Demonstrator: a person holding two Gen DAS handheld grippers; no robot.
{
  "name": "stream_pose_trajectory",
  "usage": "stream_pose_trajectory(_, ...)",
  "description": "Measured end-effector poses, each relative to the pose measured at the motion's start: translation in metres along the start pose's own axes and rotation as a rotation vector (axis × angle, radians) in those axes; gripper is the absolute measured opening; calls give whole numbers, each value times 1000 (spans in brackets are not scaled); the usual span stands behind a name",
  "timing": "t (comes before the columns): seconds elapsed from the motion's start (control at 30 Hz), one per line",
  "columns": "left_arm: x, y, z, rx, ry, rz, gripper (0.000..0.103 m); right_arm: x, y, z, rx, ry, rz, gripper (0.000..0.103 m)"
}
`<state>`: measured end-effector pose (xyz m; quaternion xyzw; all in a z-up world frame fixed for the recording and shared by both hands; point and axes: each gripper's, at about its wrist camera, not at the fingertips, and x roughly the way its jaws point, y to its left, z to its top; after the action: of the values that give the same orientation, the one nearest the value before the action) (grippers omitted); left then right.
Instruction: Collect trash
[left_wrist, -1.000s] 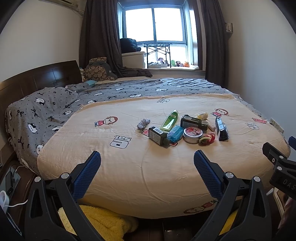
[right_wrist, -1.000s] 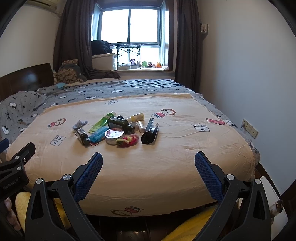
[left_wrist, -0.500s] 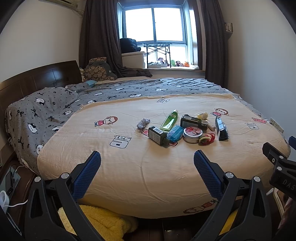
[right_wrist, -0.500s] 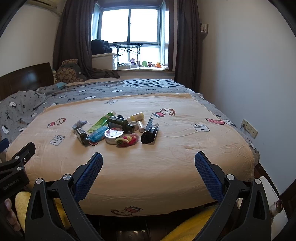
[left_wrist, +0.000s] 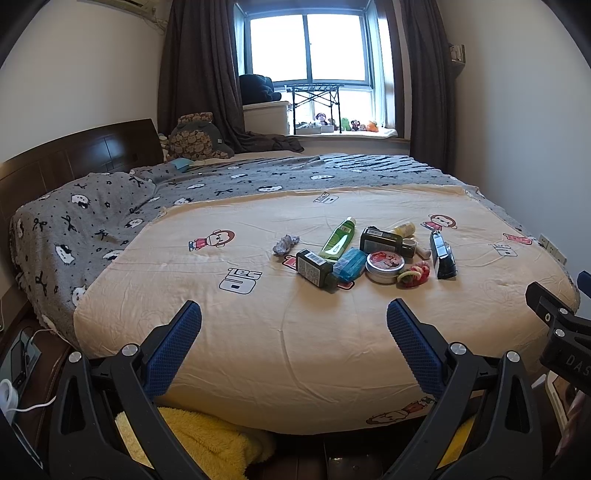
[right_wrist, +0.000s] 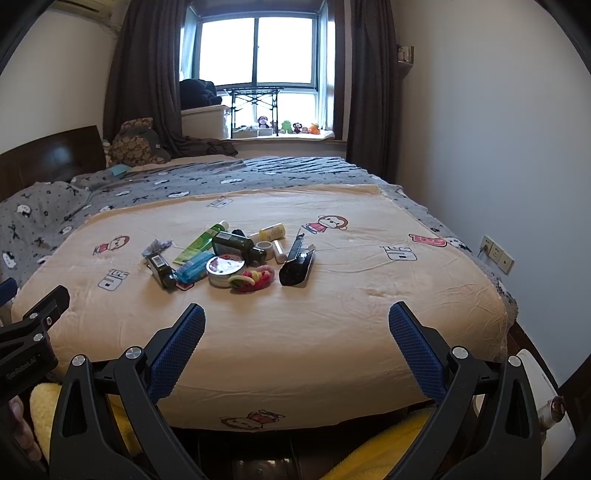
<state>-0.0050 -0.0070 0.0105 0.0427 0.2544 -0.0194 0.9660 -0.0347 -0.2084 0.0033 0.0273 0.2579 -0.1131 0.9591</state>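
A cluster of small items lies mid-bed on the cream sheet: a crumpled grey wrapper, a green tube, two dark bottles, a blue packet, a round tin, hair ties and a black case. My left gripper is open and empty, at the bed's near edge, well short of them. My right gripper is likewise open and empty.
A grey patterned blanket covers the bed's left and far side, by a dark headboard. A yellow fluffy cloth lies on the floor under the near edge. A wall with sockets runs along the right. The window sill holds toys.
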Motion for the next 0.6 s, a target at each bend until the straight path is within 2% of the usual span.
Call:
stream_pose_trajectory(0.43,6,-2,-2,2,11,-6,95,3,-1,-1,1,-11,-6,100)
stream_pose_trajectory(0.6,21,-4,-8,6,30,-16,95,15,-6,-5,15,-37,29,100)
